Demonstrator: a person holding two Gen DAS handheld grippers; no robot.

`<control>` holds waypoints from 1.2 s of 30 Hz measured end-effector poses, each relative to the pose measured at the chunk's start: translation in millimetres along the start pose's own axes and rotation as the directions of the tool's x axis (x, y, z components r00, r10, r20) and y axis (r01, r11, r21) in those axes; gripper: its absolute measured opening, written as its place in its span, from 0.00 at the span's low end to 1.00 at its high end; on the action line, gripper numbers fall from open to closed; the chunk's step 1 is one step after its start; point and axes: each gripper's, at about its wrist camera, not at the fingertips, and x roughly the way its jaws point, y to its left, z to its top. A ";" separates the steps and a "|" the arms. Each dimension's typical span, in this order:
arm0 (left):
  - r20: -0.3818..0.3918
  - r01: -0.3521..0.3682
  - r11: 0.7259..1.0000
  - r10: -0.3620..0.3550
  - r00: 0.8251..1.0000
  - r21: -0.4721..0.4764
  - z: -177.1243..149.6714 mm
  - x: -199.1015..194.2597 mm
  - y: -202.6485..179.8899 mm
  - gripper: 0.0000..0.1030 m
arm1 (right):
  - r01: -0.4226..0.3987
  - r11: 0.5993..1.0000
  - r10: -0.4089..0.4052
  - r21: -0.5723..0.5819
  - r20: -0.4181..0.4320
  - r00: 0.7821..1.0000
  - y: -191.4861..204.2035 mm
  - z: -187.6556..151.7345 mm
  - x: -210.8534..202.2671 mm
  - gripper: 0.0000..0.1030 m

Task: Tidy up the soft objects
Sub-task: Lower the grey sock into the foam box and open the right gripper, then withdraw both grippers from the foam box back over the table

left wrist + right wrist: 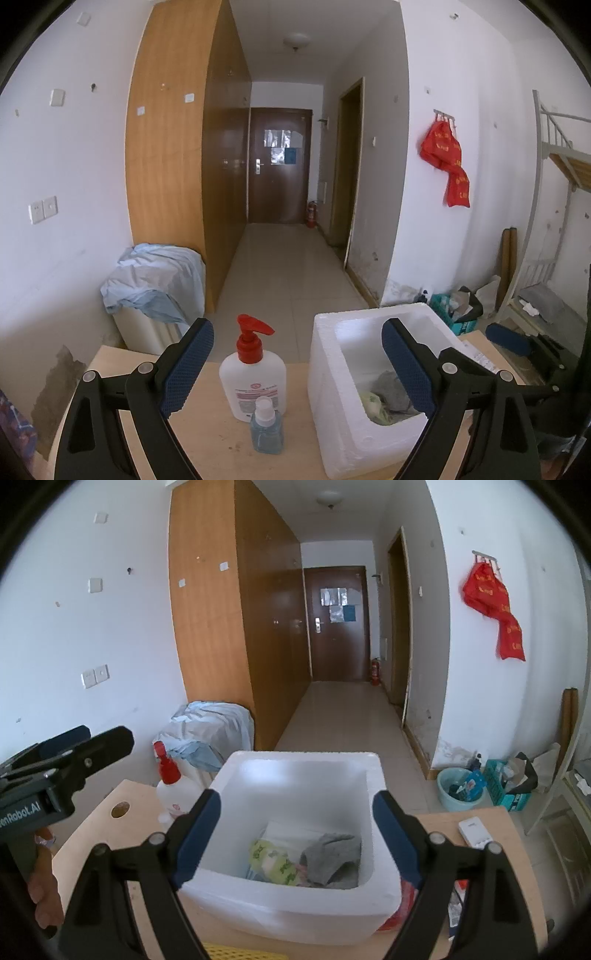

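We see both claws held above a light wooden bench (491, 814) with nothing between their fingers. The left claw (297, 367) is spread wide; its blue-padded fingers frame a white pump bottle with a red top (252, 369) and, just in front of it, a small clear bottle of blue liquid (266, 424), both standing upright on the bench. The right claw (295, 834) is likewise spread wide and hangs over the near side of a white foam box (291, 904), whose open top faces up. The soft objects lie inside that box, at its bottom: a grey cloth (332, 853) toward the right, touching a pale green patterned cloth (273, 860) to its left, with a white folded piece (291, 829) behind them. From the left wrist view we catch the same box (332, 387) to the right of the bottles, with the grey cloth (388, 387) and the green cloth (373, 402) partly hidden by the left claw's right finger. In the right wrist view the other tool appears at the left edge, held by a hand (42, 890). A white remote-like object (474, 830) rests on the bench to the right of the box, and something red (400, 904) sits against the box's right wall; we cannot tell what it is. Beyond the bench, a light blue cloth (159, 280) is draped over a white unit by the wardrobe.
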 end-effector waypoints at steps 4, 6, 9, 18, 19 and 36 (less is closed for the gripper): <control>0.000 0.023 1.000 -0.023 1.000 -0.014 1.2 -5.5 2.8 0.90 | -0.001 1.000 0.001 0.000 0.008 1.000 -0.5 1.0 -9.4 0.86; 0.003 0.023 1.000 -0.023 1.000 0.009 1.0 -11.7 1.1 0.90 | -0.002 1.000 0.002 0.002 0.022 1.000 0.1 2.7 -17.8 0.94; -0.010 0.014 1.000 -0.014 1.000 0.026 1.7 -19.4 1.1 0.90 | -0.011 1.000 0.010 0.013 0.044 0.999 1.7 5.6 -29.3 1.00; 0.040 0.005 0.999 -0.007 0.999 0.040 0.7 -69.9 -3.9 1.00 | -0.004 1.000 0.005 -0.011 0.077 0.997 15.4 3.5 -73.2 1.00; 0.043 0.007 0.999 -0.009 0.999 0.042 -0.1 -75.4 -3.6 1.00 | -0.009 1.000 0.009 -0.007 0.078 0.997 15.2 2.8 -76.5 1.00; 0.099 0.003 0.998 -0.009 0.995 0.060 -9.0 -166.2 -7.9 1.00 | -0.017 0.999 0.023 -0.042 0.129 0.991 37.6 -10.4 -150.3 1.00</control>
